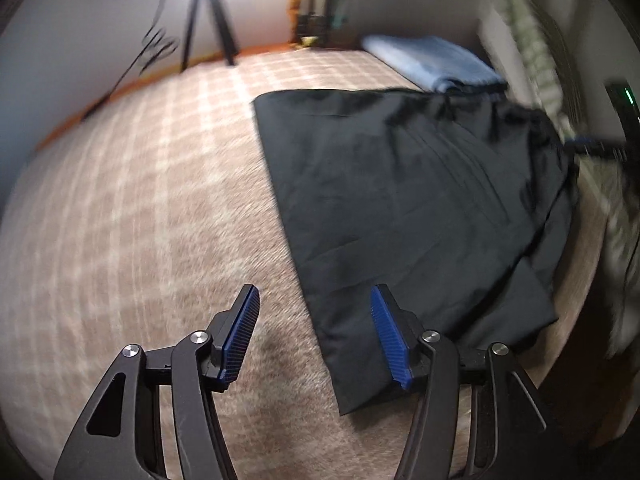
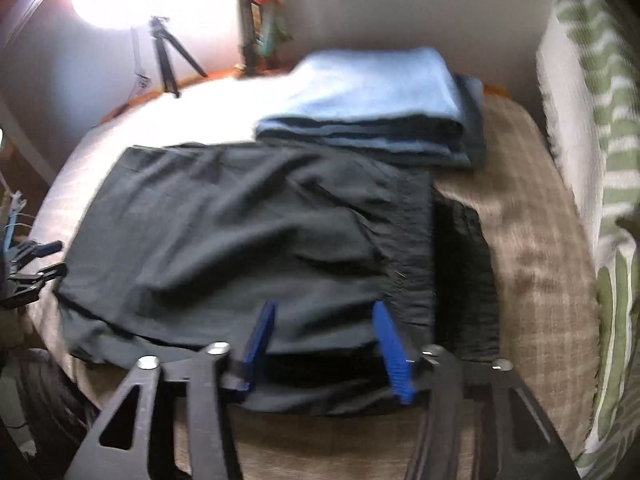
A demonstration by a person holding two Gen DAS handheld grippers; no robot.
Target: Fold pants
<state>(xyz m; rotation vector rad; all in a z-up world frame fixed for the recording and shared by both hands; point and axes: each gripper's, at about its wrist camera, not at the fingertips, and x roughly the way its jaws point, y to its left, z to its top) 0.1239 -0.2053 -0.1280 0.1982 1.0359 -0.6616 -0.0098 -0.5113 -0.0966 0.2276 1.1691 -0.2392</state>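
Black pants (image 1: 404,200) lie folded flat on a beige checked blanket (image 1: 140,200). In the left wrist view my left gripper (image 1: 315,304) hovers open at the pants' near left edge. One blue pad is over the blanket and the other over the black cloth, and neither presses on anything. The right wrist view shows the pants (image 2: 240,232) from their other side, wrinkled in the middle. My right gripper (image 2: 325,312) stands open over their near edge, with cloth lying loose between its fingers. Each gripper shows at the rim of the other's view: the right gripper (image 1: 592,146), the left gripper (image 2: 32,256).
A stack of folded light blue cloth (image 2: 372,108) lies just beyond the pants, touching their far edge. A green-patterned pillow (image 2: 612,160) lines the right side. A black tripod (image 1: 208,20) stands by the wall past the bed, under a bright lamp.
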